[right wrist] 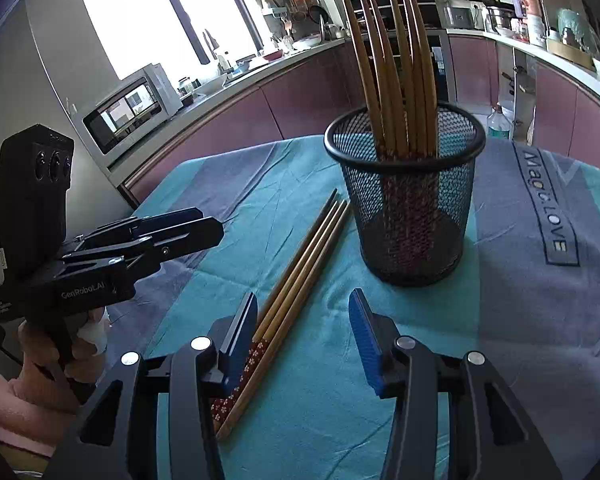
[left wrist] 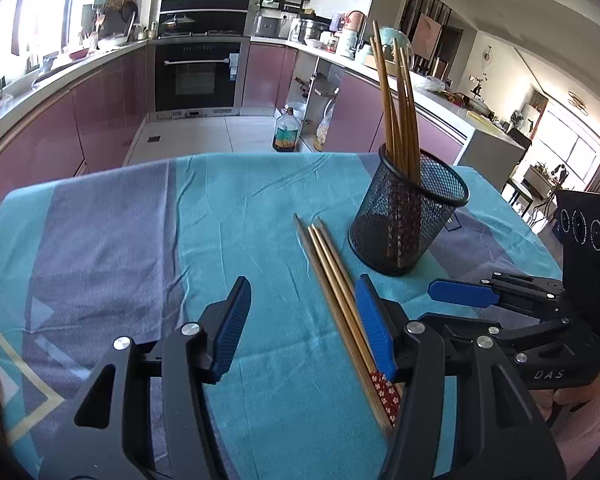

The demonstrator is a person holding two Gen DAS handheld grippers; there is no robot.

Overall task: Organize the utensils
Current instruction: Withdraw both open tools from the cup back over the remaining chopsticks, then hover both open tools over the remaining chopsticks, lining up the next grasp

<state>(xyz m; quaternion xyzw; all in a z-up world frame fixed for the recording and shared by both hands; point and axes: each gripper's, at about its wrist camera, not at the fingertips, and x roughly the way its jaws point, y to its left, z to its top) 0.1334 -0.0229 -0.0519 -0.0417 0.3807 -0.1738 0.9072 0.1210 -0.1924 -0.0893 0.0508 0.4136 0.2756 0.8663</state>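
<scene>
Non-task items only. My table carries a teal and grey-purple cloth (left wrist: pixel 228 208), creased, w/ "Magic LOVE" print (right wrist: pixel 548 208) on a grey band. Beyond it: built-in oven (left wrist: pixel 198 74) at far wall, pot (left wrist: pixel 179 21) on the hob above. Pink-fronted cabinets (left wrist: pixel 100 120) run along both sides under the counter. Microwave (right wrist: pixel 130 108) on counter near the window (right wrist: pixel 140 12). Oil bottle (left wrist: pixel 287 130) on floor by an open shelf unit. Kettle, jars etc. on far counter; too small to tell apart.
</scene>
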